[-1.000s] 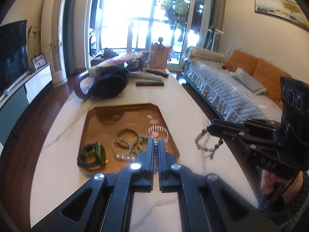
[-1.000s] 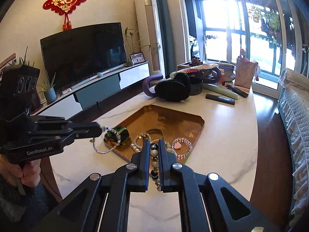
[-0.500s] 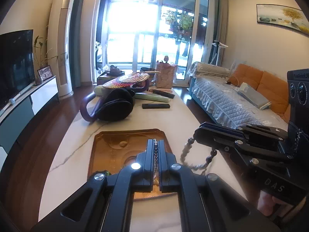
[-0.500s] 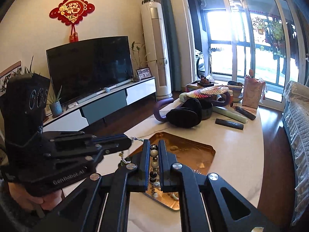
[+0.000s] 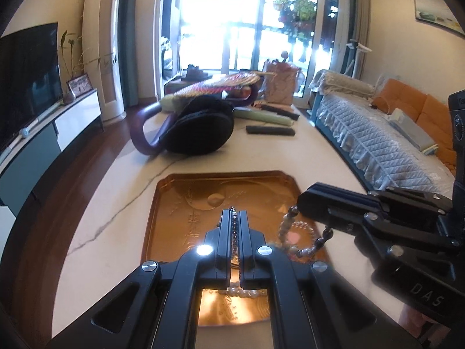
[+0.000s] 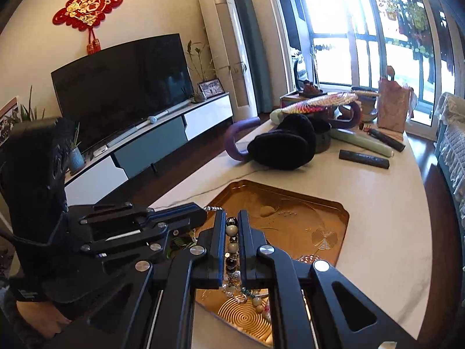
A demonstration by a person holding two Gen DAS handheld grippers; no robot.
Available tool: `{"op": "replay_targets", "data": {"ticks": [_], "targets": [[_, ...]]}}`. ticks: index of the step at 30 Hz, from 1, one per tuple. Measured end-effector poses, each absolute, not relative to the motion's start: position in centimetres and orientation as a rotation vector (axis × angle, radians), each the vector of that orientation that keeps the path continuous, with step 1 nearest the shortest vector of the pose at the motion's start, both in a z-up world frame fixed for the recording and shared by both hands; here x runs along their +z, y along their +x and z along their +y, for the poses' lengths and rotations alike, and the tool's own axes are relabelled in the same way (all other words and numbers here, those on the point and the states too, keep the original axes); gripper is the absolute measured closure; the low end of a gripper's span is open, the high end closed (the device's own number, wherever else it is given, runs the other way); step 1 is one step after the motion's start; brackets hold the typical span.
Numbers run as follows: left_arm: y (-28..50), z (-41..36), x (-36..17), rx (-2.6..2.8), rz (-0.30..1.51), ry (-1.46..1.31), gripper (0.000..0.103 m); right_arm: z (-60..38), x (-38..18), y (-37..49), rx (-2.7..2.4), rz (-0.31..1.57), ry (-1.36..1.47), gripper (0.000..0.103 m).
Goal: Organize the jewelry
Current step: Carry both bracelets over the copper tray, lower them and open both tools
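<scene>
A copper tray [image 5: 180, 221] lies on the white marble table [image 5: 116, 218]; it also shows in the right wrist view [image 6: 290, 221]. My left gripper [image 5: 235, 218] is shut on a thin silver chain [image 5: 234, 232] and holds it above the tray. My right gripper [image 6: 231, 221] is shut on a bracelet of white and dark beads [image 6: 231, 238]; in the left wrist view the gripper [image 5: 308, 200] hangs that bracelet [image 5: 290, 232] over the tray's right side. A pearl bracelet [image 5: 241, 286] and a pink beaded one [image 5: 302, 232] lie in the tray.
A black bag [image 5: 197, 129] with a purple handle [image 5: 142, 131], remotes [image 5: 270, 130], a woven fan [image 5: 221, 83] and a pink bag [image 5: 280, 84] sit at the table's far end. A sofa [image 5: 377, 151] runs along the right, a TV cabinet [image 6: 151, 142] along the left.
Both grippers have lifted and come closer over the tray, each still holding its piece. The jewelry in the tray is now mostly hidden beneath the grippers.
</scene>
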State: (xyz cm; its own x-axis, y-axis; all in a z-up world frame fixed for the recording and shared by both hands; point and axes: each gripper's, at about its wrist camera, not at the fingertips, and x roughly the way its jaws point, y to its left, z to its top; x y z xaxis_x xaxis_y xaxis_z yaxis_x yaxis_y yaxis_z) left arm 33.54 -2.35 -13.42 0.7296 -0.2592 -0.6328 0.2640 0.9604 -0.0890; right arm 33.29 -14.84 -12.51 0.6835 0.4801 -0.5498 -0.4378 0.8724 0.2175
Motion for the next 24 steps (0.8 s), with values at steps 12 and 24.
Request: {"op": "replay_targets", "data": {"ticks": [12, 24], "targets": [[38.9, -1.6, -21.0, -0.205, 0.851, -0.057, 0.100, -15.6, -20.2, 38.0, 0.459, 0.793, 0.082, 0.096], [37.4, -2.9, -19.9, -0.163, 0.853, 0.007, 0.078, -16.4, -21.2, 38.2, 0.306, 0.854, 0.067, 0.028]]}}
